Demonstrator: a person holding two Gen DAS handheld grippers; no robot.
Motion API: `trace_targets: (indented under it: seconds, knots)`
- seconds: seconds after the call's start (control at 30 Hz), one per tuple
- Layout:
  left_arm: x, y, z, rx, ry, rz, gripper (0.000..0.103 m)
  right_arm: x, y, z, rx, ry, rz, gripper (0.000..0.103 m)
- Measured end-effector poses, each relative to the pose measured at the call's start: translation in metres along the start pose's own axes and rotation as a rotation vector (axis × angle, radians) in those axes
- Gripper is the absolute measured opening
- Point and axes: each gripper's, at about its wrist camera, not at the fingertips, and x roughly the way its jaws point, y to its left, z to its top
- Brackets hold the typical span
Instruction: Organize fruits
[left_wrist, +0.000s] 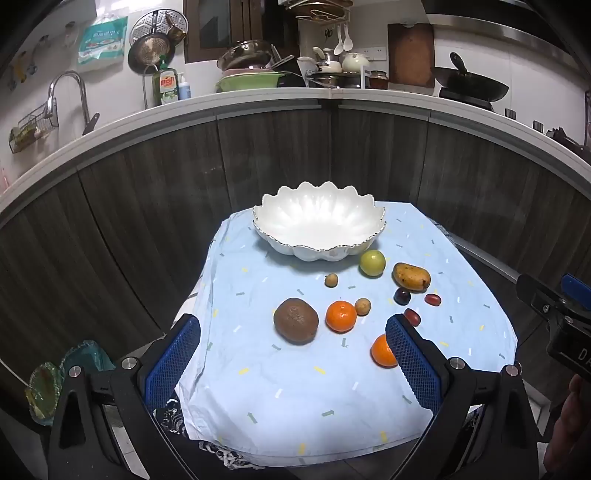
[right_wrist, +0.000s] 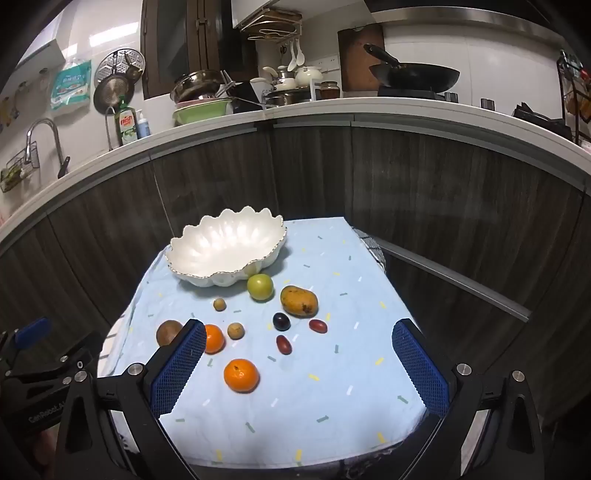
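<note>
Two hand-held grippers hover over a cloth-covered bench (right_wrist: 332, 406) in a home kitchen, both tilted down toward loose fruit, with the white scalloped bowl (left_wrist: 319, 221) empty at the far end. The left gripper (left_wrist: 291, 369) has its blue fingers (left_wrist: 173, 363) spread wide with nothing between them; the right gripper (right_wrist: 299, 373) is likewise wide and holds nothing.

The fruit lies ahead of and below both sets of fingers, between them and the bowl. From the right wrist, the near orange (right_wrist: 241, 375) sits inside the finger gap, toward its left side, the closest piece to that gripper, so the right hand looks best placed to take it first. From the left wrist that same orange is half hidden behind the right-hand finger, while the brown round fruit (left_wrist: 296, 321) and the second orange (left_wrist: 341, 316) sit openly just ahead. The mango (right_wrist: 299, 301) is the only elongated piece, its long axis running roughly across the view, slanting slightly.

The right view shows two dark red fruits and the plum clear of any finger; the left shows the brown fruit whole, which the right's own finger partly covers.
</note>
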Motion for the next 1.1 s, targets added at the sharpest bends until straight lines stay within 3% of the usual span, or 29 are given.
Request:
trace_targets:
  seconds: [1.1]
  knots:
    - [-0.0001,0.0050,-0.0027,-0.009,0.010,-0.006,0.102,-0.0019,-0.0019,0.0004,-0.015,-0.002,-0.011,0.102]
